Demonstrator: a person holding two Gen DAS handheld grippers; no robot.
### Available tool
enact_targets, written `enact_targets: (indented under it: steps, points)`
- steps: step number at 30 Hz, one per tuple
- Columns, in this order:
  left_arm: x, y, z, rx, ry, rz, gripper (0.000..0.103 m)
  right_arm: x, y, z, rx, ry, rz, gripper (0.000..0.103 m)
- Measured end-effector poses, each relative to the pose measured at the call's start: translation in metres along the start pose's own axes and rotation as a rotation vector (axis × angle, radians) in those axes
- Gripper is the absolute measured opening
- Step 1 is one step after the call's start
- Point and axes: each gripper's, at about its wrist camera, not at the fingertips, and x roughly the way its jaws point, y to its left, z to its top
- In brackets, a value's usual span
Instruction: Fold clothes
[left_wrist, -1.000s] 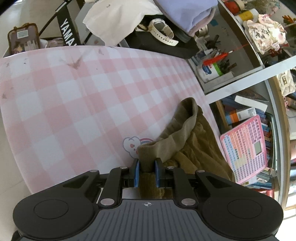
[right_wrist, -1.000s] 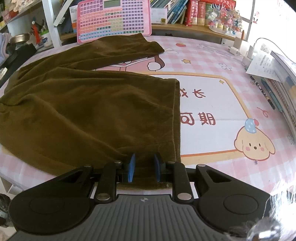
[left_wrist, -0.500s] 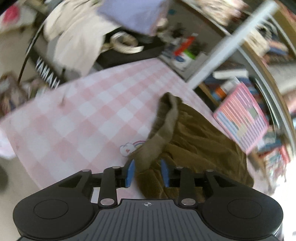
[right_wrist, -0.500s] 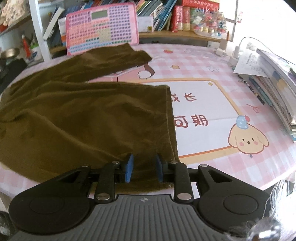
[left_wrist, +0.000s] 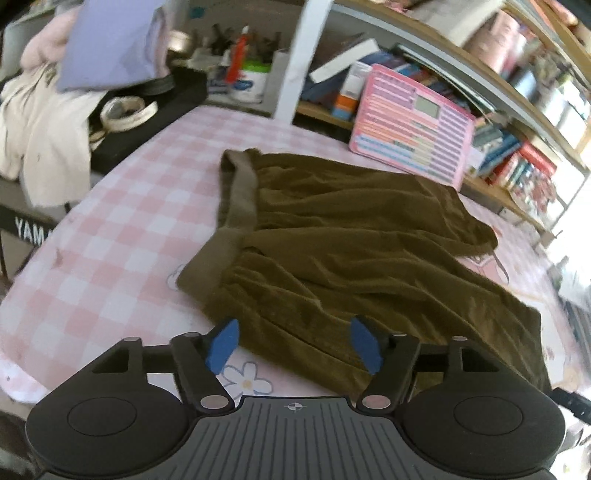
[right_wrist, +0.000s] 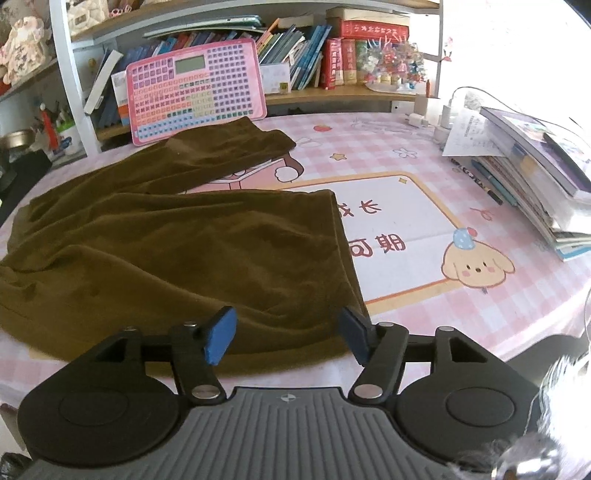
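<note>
We are leaving the olive-brown velvety trousers (right_wrist: 177, 251) spread unfolded beside the pink keyboard toy (right_wrist: 195, 90); left claw (left_wrist: 293, 345) and right claw (right_wrist: 286, 334), jaws just opening, are gripping nothing.

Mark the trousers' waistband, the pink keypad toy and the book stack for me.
waistband (left_wrist: 242, 192), left wrist view, middle of the band.
pink keypad toy (right_wrist: 195, 92), right wrist view, centre of its key grid.
book stack (right_wrist: 535, 173), right wrist view, top cover.

One olive-brown garment (right_wrist: 177, 240) lies at 10 o'clock, one pink keyboard toy (right_wrist: 195, 90) at 12, one book stack (right_wrist: 535, 177) at 2.
</note>
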Motion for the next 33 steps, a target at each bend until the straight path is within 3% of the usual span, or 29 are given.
enact_targets:
  steps: [2, 5, 9, 13, 21, 33]
  points:
    - [-0.001, -0.007, -0.002, 0.039, -0.012, 0.012, 0.088, -0.005, 0.004, -0.003, 0.002, -0.006, -0.008, 0.072]
    - [-0.003, -0.017, -0.007, 0.105, -0.037, 0.027, 0.093, -0.010, 0.011, -0.006, -0.014, -0.016, -0.021, 0.077]
    - [-0.003, -0.029, -0.012, 0.164, -0.048, 0.011, 0.095, -0.016, 0.015, -0.009, -0.030, -0.027, -0.046, 0.083]
    - [-0.003, -0.038, -0.015, 0.186, -0.043, -0.036, 0.095, -0.022, 0.015, -0.011, -0.023, -0.030, -0.077, 0.085]
    - [0.000, -0.053, -0.013, 0.246, -0.011, -0.061, 0.095, -0.031, 0.016, -0.019, 0.009, -0.043, -0.074, 0.085]
    - [-0.006, -0.052, 0.000, 0.239, -0.078, -0.075, 0.096, -0.030, 0.012, 0.002, 0.021, -0.081, -0.065, 0.085]
